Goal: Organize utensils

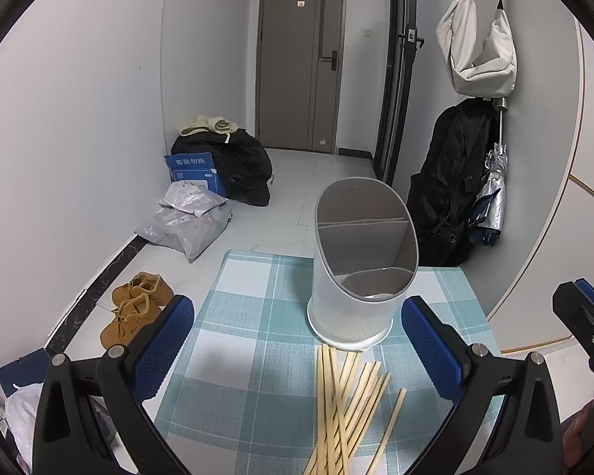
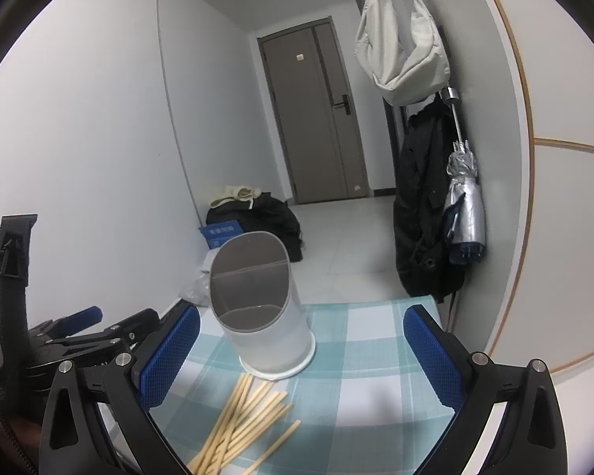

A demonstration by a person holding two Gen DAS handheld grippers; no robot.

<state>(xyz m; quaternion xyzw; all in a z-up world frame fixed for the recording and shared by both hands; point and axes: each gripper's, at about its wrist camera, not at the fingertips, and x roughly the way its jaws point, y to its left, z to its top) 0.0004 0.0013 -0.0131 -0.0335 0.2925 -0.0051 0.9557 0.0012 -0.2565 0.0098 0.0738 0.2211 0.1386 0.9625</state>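
There is only one thing with words that can be read. It is a blue box (image 1: 196, 174) on the floor, far to the left, beside a black bag (image 1: 241, 166) near the wall. Big white Chinese letters on its top flap say "套装勿折". Below them is a white sticker with small print, too tiny to read.

From the right wrist camera the same blue box (image 2: 221, 233) shows behind the holder, but its white letters are blurry there.

The grey plastic parcels (image 1: 186, 217) in front of the box have white stickers, but that print is too small to read.

The far door (image 1: 297, 59) has a small sign on it. Nothing on it can be read.
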